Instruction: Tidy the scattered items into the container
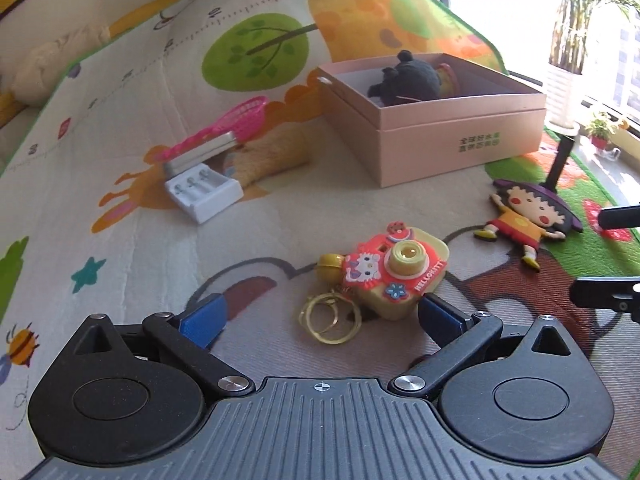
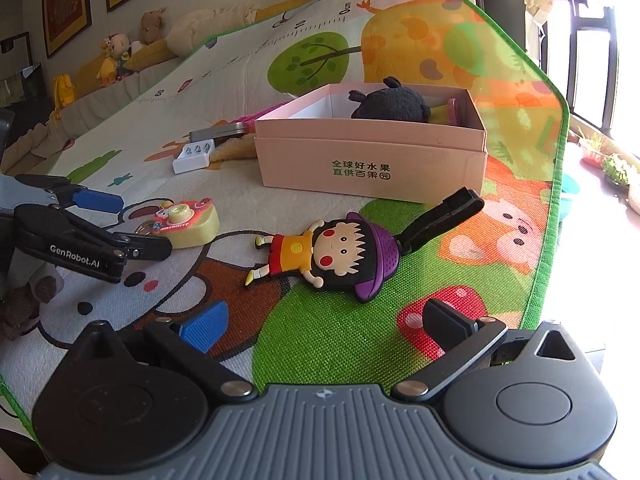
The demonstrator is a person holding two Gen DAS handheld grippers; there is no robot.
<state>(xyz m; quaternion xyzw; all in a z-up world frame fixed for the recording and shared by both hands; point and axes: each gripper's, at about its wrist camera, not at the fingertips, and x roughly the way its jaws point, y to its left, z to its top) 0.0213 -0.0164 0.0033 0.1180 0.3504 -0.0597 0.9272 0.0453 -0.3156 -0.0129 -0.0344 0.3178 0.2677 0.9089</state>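
Observation:
A red and yellow toy camera keychain [image 1: 396,276] with gold rings [image 1: 330,318] lies on the play mat just ahead of my left gripper [image 1: 324,318], which is open, its right pad beside the camera's corner. The right wrist view shows that same left gripper [image 2: 146,225] open around the camera [image 2: 184,222]. A flat doll tag [image 2: 332,252] with a purple hat and black strap lies ahead of my open right gripper [image 2: 326,324]. The pink box [image 2: 372,152] stands beyond it, with a black plush [image 2: 392,106] inside. In the left wrist view the box [image 1: 436,120] is at the far right.
A white battery charger [image 1: 204,192], a silver tin [image 1: 204,152] and a pink mesh racket [image 1: 240,120] lie left of the box. Stuffed toys [image 2: 116,54] line the back wall. The mat's green edge [image 2: 556,200] runs along the right, with potted plants [image 2: 616,168] beyond.

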